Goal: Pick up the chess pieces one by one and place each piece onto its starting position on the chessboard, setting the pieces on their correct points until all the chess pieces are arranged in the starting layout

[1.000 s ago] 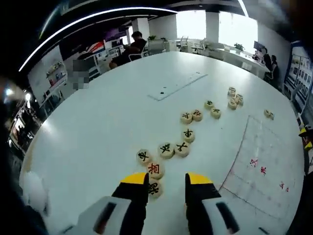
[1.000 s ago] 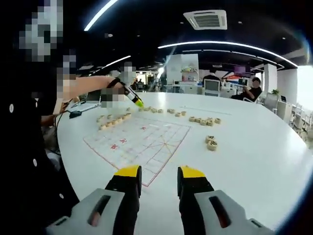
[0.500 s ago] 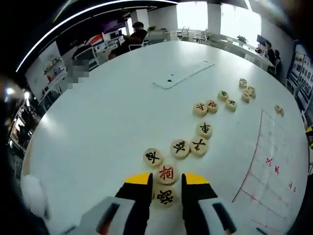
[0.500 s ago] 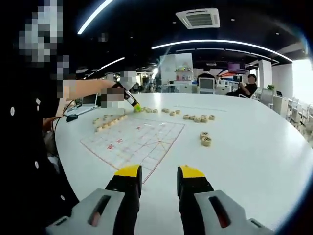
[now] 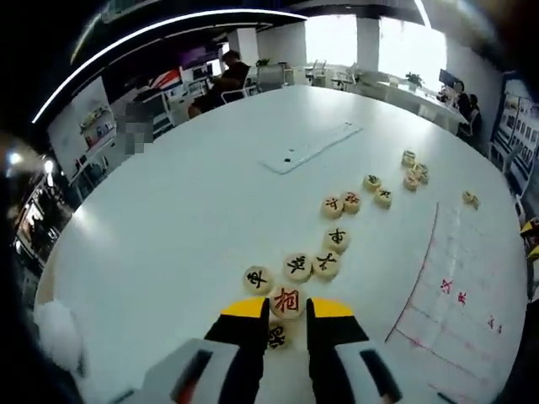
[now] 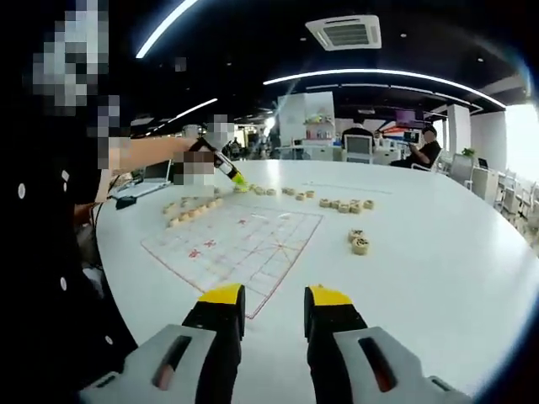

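Note:
Round wooden chess pieces lie in a loose trail across the white table [image 5: 168, 219]. My left gripper [image 5: 286, 310] has its jaws closed in on a black-lettered piece [image 5: 276, 335]. A red-lettered piece [image 5: 286, 300] lies just beyond the tips. The paper chessboard [image 5: 459, 286] with red lines lies to the right. My right gripper [image 6: 275, 299] hangs open with nothing between its jaws, near a corner of the chessboard [image 6: 244, 240]. A hand holds the left gripper [image 6: 229, 171] at the board's far side in the right gripper view.
More pieces trail off [image 5: 337, 238] towards a far cluster [image 5: 414, 167]. Two pieces [image 6: 358, 242] sit right of the board, a row [image 6: 345, 204] behind it, others [image 6: 189, 210] along its left edge. A flat white slab [image 5: 307, 147] lies mid-table. People sit at far desks.
The left jaws have come down around the black-lettered piece and narrowed onto it. The right gripper has barely moved and has stayed open.

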Demonstrator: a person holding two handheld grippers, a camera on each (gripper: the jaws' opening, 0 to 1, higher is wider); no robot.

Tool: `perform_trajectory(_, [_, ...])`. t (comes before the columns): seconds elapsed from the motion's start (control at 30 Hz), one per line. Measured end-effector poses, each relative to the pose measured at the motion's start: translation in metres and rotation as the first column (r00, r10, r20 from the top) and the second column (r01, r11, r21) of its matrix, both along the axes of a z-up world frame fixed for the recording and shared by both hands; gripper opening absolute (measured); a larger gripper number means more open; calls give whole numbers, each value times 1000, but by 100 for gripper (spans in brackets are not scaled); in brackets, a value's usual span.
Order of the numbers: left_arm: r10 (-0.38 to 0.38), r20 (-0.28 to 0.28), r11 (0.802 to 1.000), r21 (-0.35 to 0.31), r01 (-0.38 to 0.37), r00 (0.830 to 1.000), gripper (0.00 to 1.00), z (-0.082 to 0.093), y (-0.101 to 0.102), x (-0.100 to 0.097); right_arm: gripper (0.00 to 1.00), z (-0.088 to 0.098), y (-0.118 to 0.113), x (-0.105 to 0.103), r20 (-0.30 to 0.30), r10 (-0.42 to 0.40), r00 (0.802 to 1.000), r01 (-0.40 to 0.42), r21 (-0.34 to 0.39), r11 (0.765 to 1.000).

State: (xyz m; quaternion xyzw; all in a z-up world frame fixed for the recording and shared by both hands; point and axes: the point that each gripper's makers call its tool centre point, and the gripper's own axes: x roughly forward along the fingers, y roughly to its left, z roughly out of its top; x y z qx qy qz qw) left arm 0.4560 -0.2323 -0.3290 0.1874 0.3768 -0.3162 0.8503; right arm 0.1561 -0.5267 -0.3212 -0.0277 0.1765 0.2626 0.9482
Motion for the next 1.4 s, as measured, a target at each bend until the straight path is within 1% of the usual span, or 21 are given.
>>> perform_trajectory(0.17, [4, 31, 999, -34, -3, 1000, 20, 25, 2, -38, 29, 5, 8, 6, 22, 37, 999, -37, -1, 999])
perform_trajectory(0.2, [7, 63, 999, -48, -4, 998, 20, 33, 4, -47, 29, 6, 10, 8, 27, 48, 998, -48, -2, 999])
perform_trajectory(0.23, [15, 74, 999, -52, -11, 997, 20, 36, 5, -52, 29, 7, 12, 9, 33, 60, 998, -60, -4, 998])
perform_trajectory(0.37, [67, 113, 993, -103, -55, 991, 20, 50, 12, -88, 29, 13, 22, 15, 55, 109, 993, -108, -12, 994])
perform_trajectory(0.4, [79, 130, 992, -105, -65, 988, 20, 53, 15, -97, 29, 14, 25, 16, 60, 122, 991, -121, -17, 993])
perform_trajectory(0.47, [115, 201, 992, -77, -101, 973, 20, 58, 25, -112, 29, 16, 30, 17, 69, 148, 987, -146, -27, 989])
perform_trajectory(0.5, [140, 223, 989, -79, -125, 965, 20, 59, 29, -125, 29, 17, 32, 19, 72, 161, 984, -160, -29, 987])
perform_trajectory(0.53, [168, 229, 984, -96, -150, 959, 20, 59, 31, -134, 29, 17, 35, 20, 74, 173, 982, -171, -27, 985])
perform_trajectory(0.57, [187, 228, 980, -112, -166, 956, 20, 57, 32, -145, 29, 17, 37, 20, 74, 184, 980, -182, -27, 983])
perform_trajectory(0.63, [205, 217, 975, -127, -181, 954, 20, 52, 34, -156, 29, 16, 42, 22, 76, 205, 976, -203, -33, 979])
perform_trajectory(0.67, [241, 203, 965, -156, -212, 949, 20, 48, 37, -166, 29, 16, 43, 22, 77, 212, 974, -210, -34, 977])
perform_trajectory(0.73, [254, 190, 960, -167, -223, 948, 20, 41, 37, -184, 29, 17, 47, 23, 79, 230, 970, -228, -33, 973])
perform_trajectory(0.8, [284, 176, 950, -187, -251, 942, 20, 35, 38, -198, 28, 18, 50, 23, 82, 245, 966, -243, -34, 970])
perform_trajectory(0.87, [301, 156, 942, -200, -268, 941, 20, 26, 37, -214, 28, 19, 53, 23, 83, 258, 962, -256, -37, 966])
perform_trajectory(0.97, [316, 157, 937, -208, -281, 936, 20, 18, 30, -232, 28, 18, 55, 22, 82, 267, 960, -264, -40, 964])
perform_trajectory(1.0, [318, 156, 936, -210, -283, 935, 20, 16, 29, -235, 28, 18, 55, 22, 81, 267, 960, -265, -40, 963])
perform_trajectory(1.03, [322, 147, 935, -207, -289, 935, 20, 10, 25, -242, 28, 17, 55, 21, 78, 267, 961, -264, -41, 964])
perform_trajectory(1.1, [321, 130, 935, -200, -292, 938, 20, 1, 21, -250, 28, 16, 55, 20, 75, 262, 962, -260, -42, 965])
perform_trajectory(1.23, [325, 76, 933, -188, -306, 943, 20, -16, 16, -260, 28, 15, 54, 19, 65, 250, 966, -248, -34, 968])
perform_trajectory(1.4, [333, 53, 934, -155, -322, 941, 20, -28, 19, -263, 28, 12, 53, 17, 48, 248, 968, -246, -46, 968])
